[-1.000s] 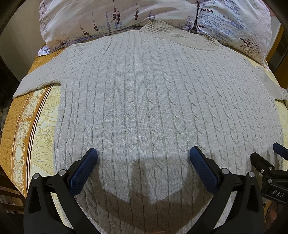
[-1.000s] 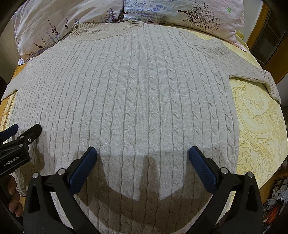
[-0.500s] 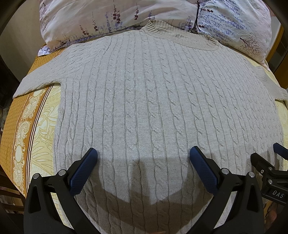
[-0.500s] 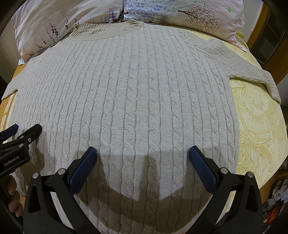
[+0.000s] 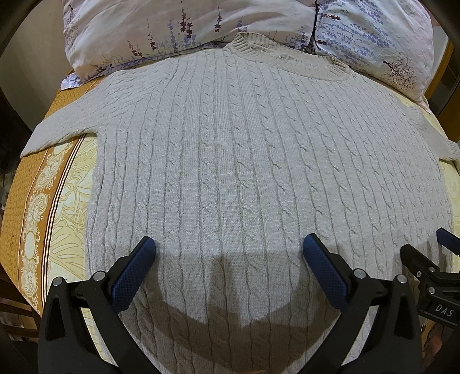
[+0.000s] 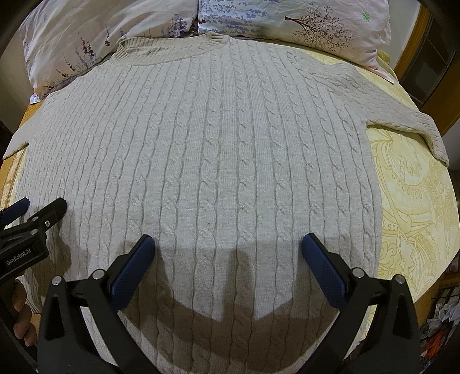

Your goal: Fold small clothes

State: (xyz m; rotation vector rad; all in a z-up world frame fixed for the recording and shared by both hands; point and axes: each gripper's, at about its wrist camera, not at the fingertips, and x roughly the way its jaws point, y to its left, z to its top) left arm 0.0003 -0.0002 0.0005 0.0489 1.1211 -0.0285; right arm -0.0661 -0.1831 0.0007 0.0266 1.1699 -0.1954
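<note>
A beige cable-knit sweater (image 5: 235,172) (image 6: 218,161) lies flat on the bed, collar toward the pillows, both sleeves spread out sideways. My left gripper (image 5: 229,247) hovers open above the sweater's lower part, nothing between its blue pads. My right gripper (image 6: 228,244) is open too, over the lower middle of the sweater, and holds nothing. Each gripper shows at the other view's edge: the right gripper (image 5: 425,259) at the lower right, the left gripper (image 6: 37,213) at the left. The hem is hidden below the grippers.
Two floral pillows (image 5: 172,31) (image 6: 302,26) lie at the head of the bed. A yellow and orange patterned bedspread (image 5: 37,218) (image 6: 414,207) shows on both sides of the sweater. A hand (image 6: 23,316) is at the lower left. Wooden furniture (image 6: 431,57) stands at the right.
</note>
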